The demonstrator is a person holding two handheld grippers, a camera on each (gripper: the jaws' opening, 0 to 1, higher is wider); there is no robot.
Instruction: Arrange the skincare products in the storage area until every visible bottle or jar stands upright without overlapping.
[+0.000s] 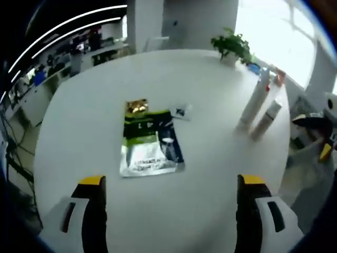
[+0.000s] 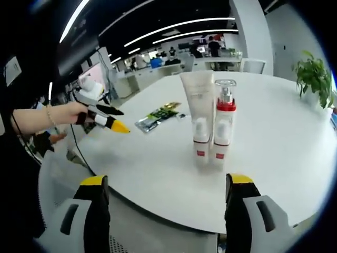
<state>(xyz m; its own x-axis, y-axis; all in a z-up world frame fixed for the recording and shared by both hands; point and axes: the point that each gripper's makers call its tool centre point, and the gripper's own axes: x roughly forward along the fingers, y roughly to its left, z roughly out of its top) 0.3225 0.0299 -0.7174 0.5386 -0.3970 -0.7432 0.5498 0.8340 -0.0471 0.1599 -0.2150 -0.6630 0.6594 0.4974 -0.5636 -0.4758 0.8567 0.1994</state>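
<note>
Yellow-tipped left tongs (image 1: 171,182) stood wide apart and held nothing, above a round white surface (image 1: 79,132). Just ahead of them a green and blue foil sachet (image 1: 149,139) lay flat. Right tongs (image 2: 168,182) were likewise spread apart and held nothing. Beyond them, near the surface's edge, a white tube (image 2: 199,118) stood upright just beside a pump bottle (image 2: 223,124) with a red collar. A potted plant (image 2: 315,76) stood at the far rim.

Open-plan office; desk rows (image 2: 158,71), ceiling light strips (image 2: 179,29), round table (image 1: 105,95)
</note>
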